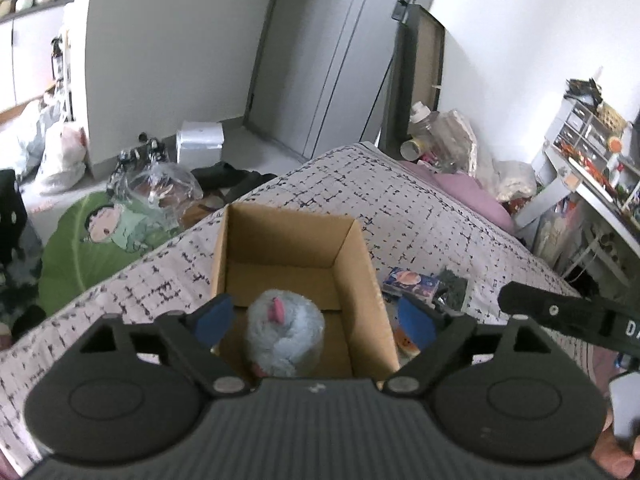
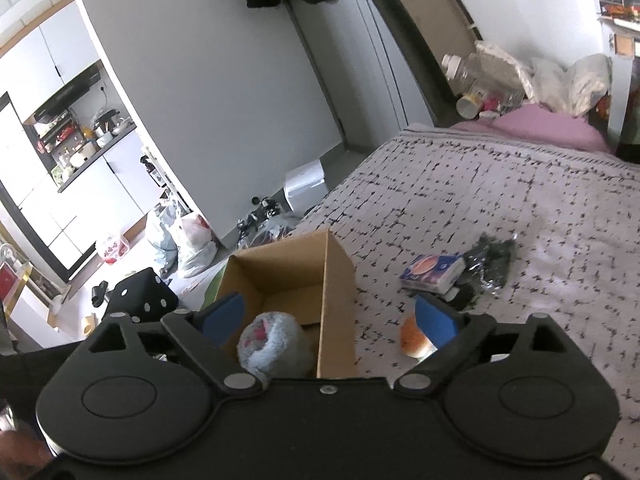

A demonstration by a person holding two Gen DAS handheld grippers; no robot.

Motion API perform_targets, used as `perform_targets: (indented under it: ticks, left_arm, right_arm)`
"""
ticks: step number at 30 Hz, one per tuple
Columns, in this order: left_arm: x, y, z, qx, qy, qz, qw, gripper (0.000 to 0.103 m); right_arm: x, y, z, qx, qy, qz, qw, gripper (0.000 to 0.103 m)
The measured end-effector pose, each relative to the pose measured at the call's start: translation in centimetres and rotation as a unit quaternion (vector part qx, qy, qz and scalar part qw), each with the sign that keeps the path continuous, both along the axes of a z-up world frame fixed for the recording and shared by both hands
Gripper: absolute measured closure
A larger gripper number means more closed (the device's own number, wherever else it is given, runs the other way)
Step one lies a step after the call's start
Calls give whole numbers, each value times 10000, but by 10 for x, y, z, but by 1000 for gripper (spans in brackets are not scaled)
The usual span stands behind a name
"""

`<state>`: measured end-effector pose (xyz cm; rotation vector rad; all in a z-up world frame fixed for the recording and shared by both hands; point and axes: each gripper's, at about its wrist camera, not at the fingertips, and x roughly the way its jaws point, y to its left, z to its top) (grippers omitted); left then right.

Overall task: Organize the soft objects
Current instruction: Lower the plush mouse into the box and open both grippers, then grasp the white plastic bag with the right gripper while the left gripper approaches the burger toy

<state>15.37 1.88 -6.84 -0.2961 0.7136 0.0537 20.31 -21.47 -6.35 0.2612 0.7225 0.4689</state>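
resting in the cardboard box (image 1: 344,248), blue plush (image 1: 284,332); both claws wide.

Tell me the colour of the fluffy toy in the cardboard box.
Pale blue fluffy toy with pink bits, clearest in the left wrist view.

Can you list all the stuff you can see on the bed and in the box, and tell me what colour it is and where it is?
Cardboard box: one, brown, open, on the bed near its left edge.
Fluffy toy: one, pale blue with pink bits, inside the box.
Tissue pack: one, blue and white with an orange picture, on the bedspread right of the box.
Dark plastic packet: one, blackish green, touching the tissue pack's far side.
Round soft toy: one, orange and white, on the bedspread beside the box.
Bedspread: one, pale with black dashes.
Pillow: one, purple, at the far end.
Left tongs: black, blue pads, open above the box.
Right tongs: black, blue pads, open, empty.
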Motion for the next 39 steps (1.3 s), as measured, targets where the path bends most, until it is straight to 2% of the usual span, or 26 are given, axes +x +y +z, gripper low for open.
perform_targets:
  ticks: [4, 17, 25, 30, 39]
  left_arm:
    - [-1, -7, 6, 45, -54, -114, 9999, 7]
    - [15, -35, 15, 383, -21, -597, 9975, 6]
    - [32, -55, 16, 486, 53, -867, 9950, 6]
    - [42, -71, 10, 413, 128, -1083, 9932, 6]
    - [58, -92, -4, 297, 329, -1419, 9889, 9]
  right_arm:
    - [-6, -13, 2, -48, -112, -75, 9999, 0]
    - [-10, -60, -5, -157, -106, -433, 9989, 0]
    - [-12, -84, -17, -203, -14, -599, 9980, 0]
    - [-7, -95, -28, -100, 172, -720, 9972, 1]
    - [4, -100, -53, 97, 592, -728, 9955, 18]
